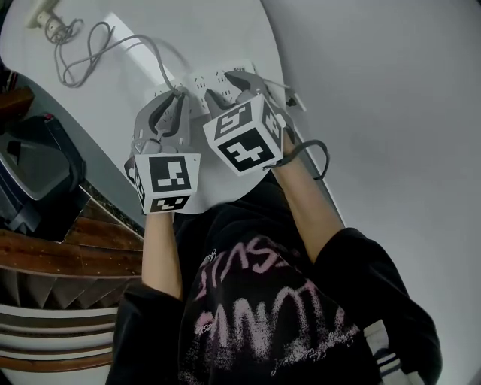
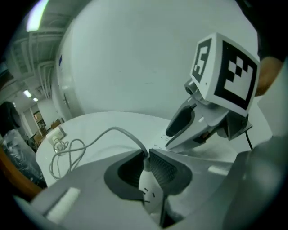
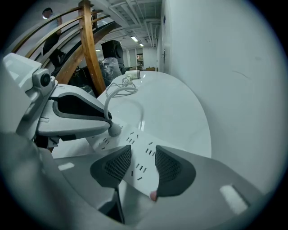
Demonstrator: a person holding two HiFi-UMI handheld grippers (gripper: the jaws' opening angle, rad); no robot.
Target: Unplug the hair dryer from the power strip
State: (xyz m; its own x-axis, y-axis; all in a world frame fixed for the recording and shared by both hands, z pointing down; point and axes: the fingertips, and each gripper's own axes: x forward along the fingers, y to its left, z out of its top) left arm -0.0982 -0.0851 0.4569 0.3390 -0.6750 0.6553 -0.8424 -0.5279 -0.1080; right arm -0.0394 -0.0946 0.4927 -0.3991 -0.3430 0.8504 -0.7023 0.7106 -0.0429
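A white power strip (image 1: 201,80) lies on the round white table (image 1: 225,30). My left gripper (image 1: 179,95) is shut on the hair dryer's plug (image 2: 146,167), which sits at the strip's top face (image 3: 140,158). The grey cord (image 2: 112,132) runs from the plug to a loose coil (image 1: 75,54) beside the hair dryer (image 1: 43,18) at the far left edge. My right gripper (image 3: 138,165) is shut across the near end of the strip, one pad on each long side. Both grippers stand close together, side by side.
A white wall (image 1: 391,90) bounds the table on the right. Wooden stairs (image 1: 45,259) and a black object (image 1: 41,162) lie below the table's left edge. A small white connector on a thin cable (image 1: 294,98) rests beside the right gripper.
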